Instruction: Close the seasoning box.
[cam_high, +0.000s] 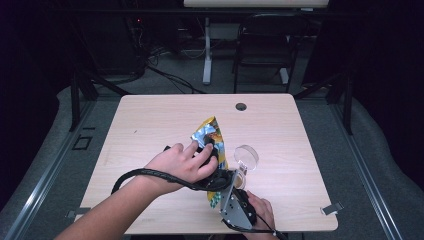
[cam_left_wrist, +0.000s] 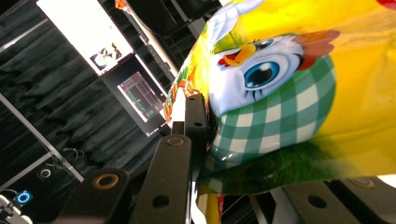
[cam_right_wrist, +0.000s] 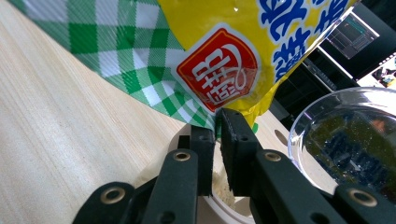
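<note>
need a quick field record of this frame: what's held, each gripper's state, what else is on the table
held item: snack bag, yellow with green check and a cartoon bird, lifted above the table
left gripper: shut on the snack bag's edge
right gripper: shut on the bag's lower edge
left hand: on top of its gripper, over the table's middle
right hand: at the near table edge
clear lid: lying right of the bag
white cup: below the right gripper's jaws
table: light wood

A pale wooden bench (cam_high: 150, 125) with a round cable hole (cam_high: 241, 106) near its far edge stands on grey floor (cam_high: 190, 75). Beyond it are a black folding chair (cam_high: 265, 45), a white table leg (cam_high: 207, 50) and dark curtains (cam_high: 30, 75).
</note>
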